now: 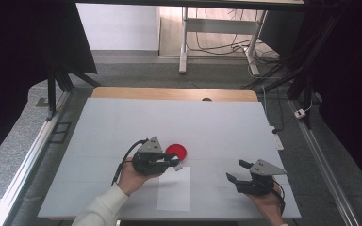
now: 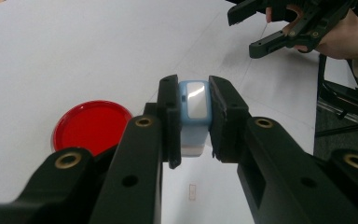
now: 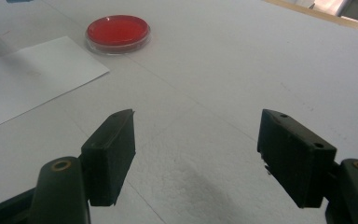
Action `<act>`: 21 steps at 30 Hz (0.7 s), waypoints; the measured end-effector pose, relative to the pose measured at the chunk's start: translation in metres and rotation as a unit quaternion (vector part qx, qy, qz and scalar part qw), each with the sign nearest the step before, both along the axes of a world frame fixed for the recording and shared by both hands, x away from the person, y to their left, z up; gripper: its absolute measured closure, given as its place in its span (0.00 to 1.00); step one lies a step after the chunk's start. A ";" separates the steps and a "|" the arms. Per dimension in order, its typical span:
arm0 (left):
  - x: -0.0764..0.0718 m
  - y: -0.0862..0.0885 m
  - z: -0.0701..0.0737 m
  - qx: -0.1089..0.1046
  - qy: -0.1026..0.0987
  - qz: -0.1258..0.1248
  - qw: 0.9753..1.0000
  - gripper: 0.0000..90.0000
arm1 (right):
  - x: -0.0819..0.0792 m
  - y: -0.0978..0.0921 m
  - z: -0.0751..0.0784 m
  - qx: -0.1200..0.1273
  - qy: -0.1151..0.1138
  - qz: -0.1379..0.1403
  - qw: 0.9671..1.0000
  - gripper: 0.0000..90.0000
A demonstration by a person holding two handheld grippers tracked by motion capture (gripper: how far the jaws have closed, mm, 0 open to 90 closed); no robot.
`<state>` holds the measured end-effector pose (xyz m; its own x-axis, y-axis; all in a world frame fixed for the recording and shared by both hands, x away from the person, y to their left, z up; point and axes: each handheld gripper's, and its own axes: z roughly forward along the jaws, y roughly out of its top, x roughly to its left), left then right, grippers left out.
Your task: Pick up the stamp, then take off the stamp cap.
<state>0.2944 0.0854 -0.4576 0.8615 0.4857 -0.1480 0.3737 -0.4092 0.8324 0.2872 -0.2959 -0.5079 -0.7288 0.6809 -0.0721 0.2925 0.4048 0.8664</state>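
Note:
My left gripper (image 2: 195, 119) is shut on a small light-blue and white block (image 2: 194, 116) with a shiny face, held above the white table. From above, the left gripper (image 1: 175, 163) sits just below a round red dish (image 1: 176, 151), which also lies to the left of the jaws as the red dish (image 2: 91, 125). A white paper sheet (image 1: 175, 188) lies under and in front of it. My right gripper (image 1: 238, 170) rests at the table's near right, jaws wide apart with nothing between them (image 3: 196, 149). The red dish (image 3: 117, 31) and paper sheet (image 3: 28, 74) lie far off to its left.
The white table top (image 1: 169, 122) spreads wide beyond both grippers. A wooden edge (image 1: 174, 93) runs along its far side. Metal rails (image 1: 26, 160) flank the table, and cables (image 1: 217, 47) lie on the floor beyond.

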 end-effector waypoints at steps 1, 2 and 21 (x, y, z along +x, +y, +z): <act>0.000 0.000 0.000 -0.001 0.000 0.000 1.000 0.83 | 0.000 0.000 0.000 0.001 -0.001 0.000 1.000 0.30; 0.000 0.001 0.000 -0.002 0.000 0.001 1.000 0.83 | 0.000 0.000 0.000 -0.004 -0.003 -0.003 1.000 0.30; 0.006 0.008 -0.002 -0.019 0.010 0.010 1.000 0.83 | 0.000 0.012 0.005 0.005 -0.018 -0.009 1.000 0.29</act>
<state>0.3005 0.0938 -0.4593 0.8489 0.4957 -0.1837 0.3978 -0.3702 0.8394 0.2872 -0.2838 -0.5030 -0.7135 0.6947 -0.0911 0.2686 0.3913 0.8802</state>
